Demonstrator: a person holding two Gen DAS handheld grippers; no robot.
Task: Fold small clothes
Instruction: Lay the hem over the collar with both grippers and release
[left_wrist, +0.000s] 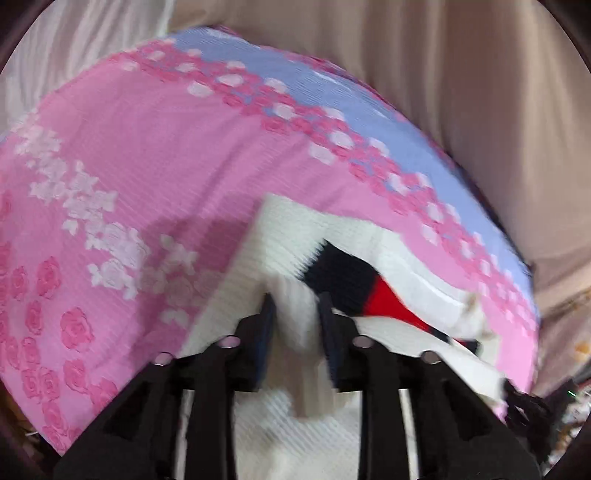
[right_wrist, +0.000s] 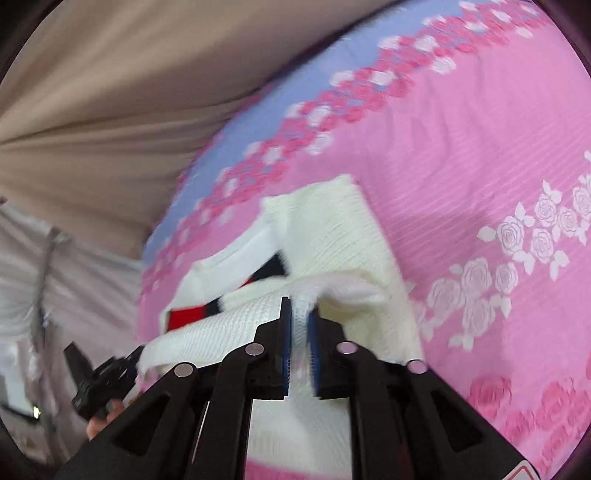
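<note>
Left wrist view is blurred: the left hand-held gripper (left_wrist: 295, 306) pinches a fold of the white knit garment (left_wrist: 258, 240), which lies on the pink floral bedspread (left_wrist: 147, 155). Only the right wrist view shows the right hand-held gripper (right_wrist: 300, 314) clamped narrowly on the garment's raised edge, the other gripper at far left.

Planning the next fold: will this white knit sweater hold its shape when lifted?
Probably not. The sweater sags between the right gripper and left gripper, so it looks floppy. Its ribbed knit seems thick, likely grippy rather than slippery.
</note>
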